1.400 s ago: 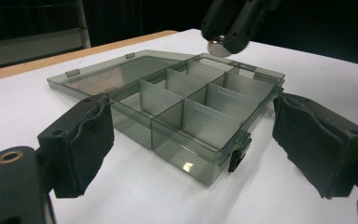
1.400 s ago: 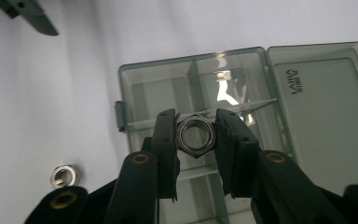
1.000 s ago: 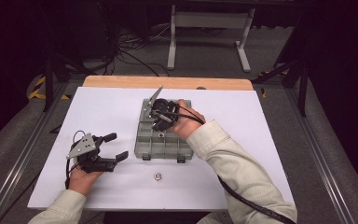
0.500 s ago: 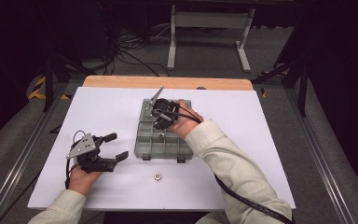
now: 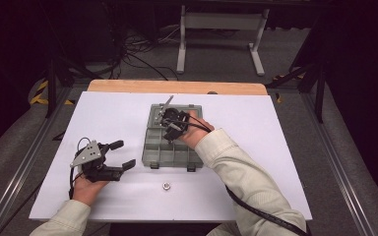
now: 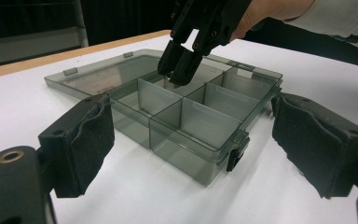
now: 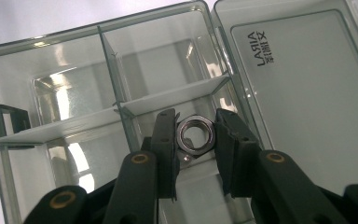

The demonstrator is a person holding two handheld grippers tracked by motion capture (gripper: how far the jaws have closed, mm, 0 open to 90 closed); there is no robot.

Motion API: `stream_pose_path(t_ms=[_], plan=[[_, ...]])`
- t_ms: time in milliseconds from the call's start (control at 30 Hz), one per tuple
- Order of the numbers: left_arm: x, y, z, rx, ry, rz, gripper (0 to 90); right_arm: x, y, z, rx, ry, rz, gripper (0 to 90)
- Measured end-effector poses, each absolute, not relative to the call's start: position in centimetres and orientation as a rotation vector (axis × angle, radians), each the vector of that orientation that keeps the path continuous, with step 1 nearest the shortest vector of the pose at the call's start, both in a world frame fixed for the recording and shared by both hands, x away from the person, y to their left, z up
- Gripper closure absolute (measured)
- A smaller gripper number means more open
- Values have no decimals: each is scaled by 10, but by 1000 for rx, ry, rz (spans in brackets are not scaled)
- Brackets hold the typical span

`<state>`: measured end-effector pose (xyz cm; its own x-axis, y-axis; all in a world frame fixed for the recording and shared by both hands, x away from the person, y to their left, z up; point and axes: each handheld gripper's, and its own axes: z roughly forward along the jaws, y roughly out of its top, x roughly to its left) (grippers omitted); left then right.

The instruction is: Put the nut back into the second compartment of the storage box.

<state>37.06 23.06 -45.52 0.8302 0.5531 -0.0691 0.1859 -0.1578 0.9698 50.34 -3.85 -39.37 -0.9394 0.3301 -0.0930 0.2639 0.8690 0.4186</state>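
Observation:
A smoky grey compartment box (image 5: 150, 147) lies open mid-table, its lid (image 7: 303, 93) folded flat on the far side. My right gripper (image 5: 170, 132) points down into a far compartment next to the lid, shut on a steel hex nut (image 7: 195, 135) that sits between its pads. In the left gripper view the right gripper (image 6: 179, 67) hangs just above the dividers. My left gripper (image 5: 124, 154) rests in the hand on the white table left of the box, jaws wide apart and nothing between them. The box (image 6: 200, 121) stands just beyond its fingers (image 6: 81, 149).
A second hex nut (image 5: 166, 185) lies loose on the white tabletop (image 5: 275, 147) near the front edge, just in front of the box. The box compartments in view look empty. A wooden strip (image 5: 177, 87) runs along the table's far edge.
My right gripper has sunk a little toward the box with the nut in it. The left gripper has stayed put.

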Motion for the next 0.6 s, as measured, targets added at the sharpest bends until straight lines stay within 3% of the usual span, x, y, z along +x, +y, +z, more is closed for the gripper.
stream_pose_path(t_ms=[600], plan=[[371, 231, -455, 1728, 575, 353, 136, 504, -35, -403, 451, 2884, 564, 699]])
